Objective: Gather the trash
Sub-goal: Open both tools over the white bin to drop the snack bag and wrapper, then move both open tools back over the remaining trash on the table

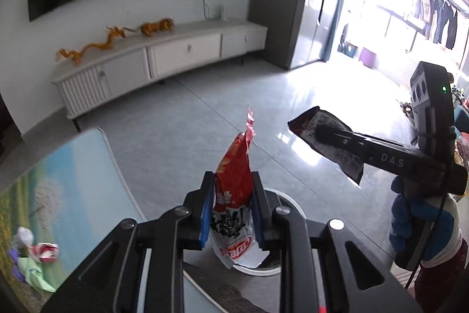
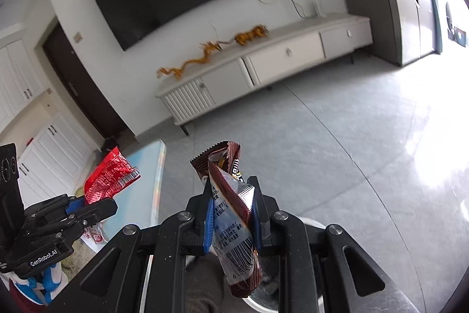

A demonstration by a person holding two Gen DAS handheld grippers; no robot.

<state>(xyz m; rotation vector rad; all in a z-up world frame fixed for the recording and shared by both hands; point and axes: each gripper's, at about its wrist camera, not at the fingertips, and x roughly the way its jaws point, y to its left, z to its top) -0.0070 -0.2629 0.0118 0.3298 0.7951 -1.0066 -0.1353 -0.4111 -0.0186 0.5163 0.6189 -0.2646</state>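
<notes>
Pastel-printed table point(image 1: 85, 163) with crumpled wrappers point(image 1: 35, 257) near its edge (red-white, green, purple), beside grey tiled floor point(image 1: 181, 119).

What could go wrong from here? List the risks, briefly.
1. The red chip bag is long and only pinched low by the left tongs; dropped off-centre, it could catch the bin rim.
2. The brown wrapper in the right tongs is twisted and light; it may flutter onto the floor.

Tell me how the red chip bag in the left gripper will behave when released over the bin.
The red chip bag looks empty and crumpled, so probably light and floppy. It may flutter rather than drop straight into the bin. Its glossy film looks slippery.
</notes>
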